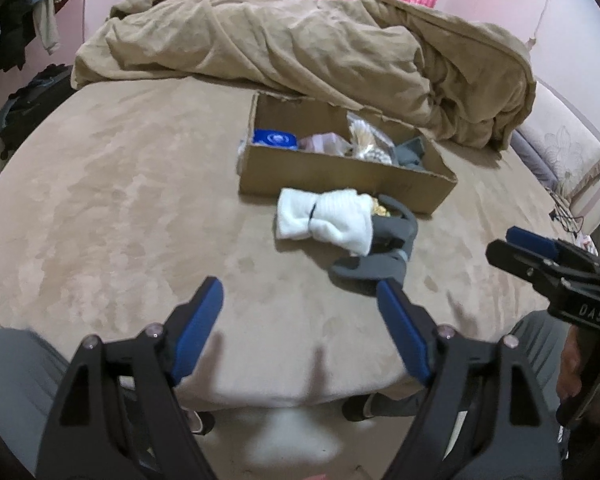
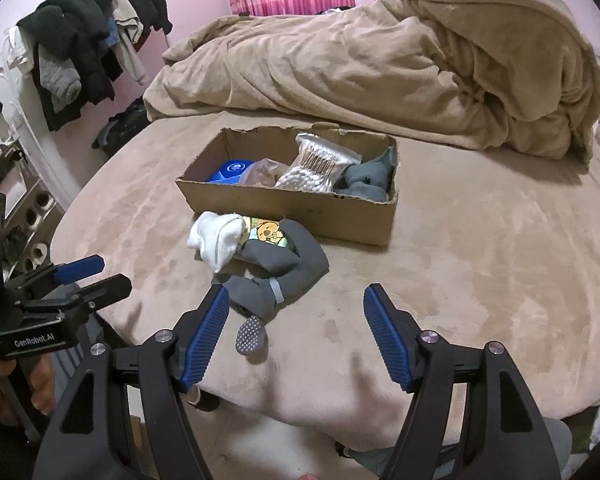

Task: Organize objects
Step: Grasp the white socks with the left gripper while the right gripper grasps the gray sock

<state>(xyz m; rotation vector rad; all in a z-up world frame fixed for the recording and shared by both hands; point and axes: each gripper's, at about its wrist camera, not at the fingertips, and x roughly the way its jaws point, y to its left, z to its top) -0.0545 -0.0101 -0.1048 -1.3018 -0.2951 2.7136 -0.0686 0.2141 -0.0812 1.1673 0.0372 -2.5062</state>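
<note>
Plenty of open bed (image 2: 480, 272) right of the box (image 2: 300, 216) — bare to the near edge. Socks (image 2: 268, 276) heaped just before the box's near wall, white pair (image 2: 216, 240) on the left. Left tongs (image 1: 300, 320) apart, empty; right tongs (image 2: 296, 320) apart, empty, above the grey sock. Duvet (image 2: 380, 72) piled behind — pink walls, clothes rack (image 2: 84, 56) far left.

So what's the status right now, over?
Left gripper and right gripper open, empty. White socks and grey socks loose on bed before cardboard box. Nothing in the way.
</note>
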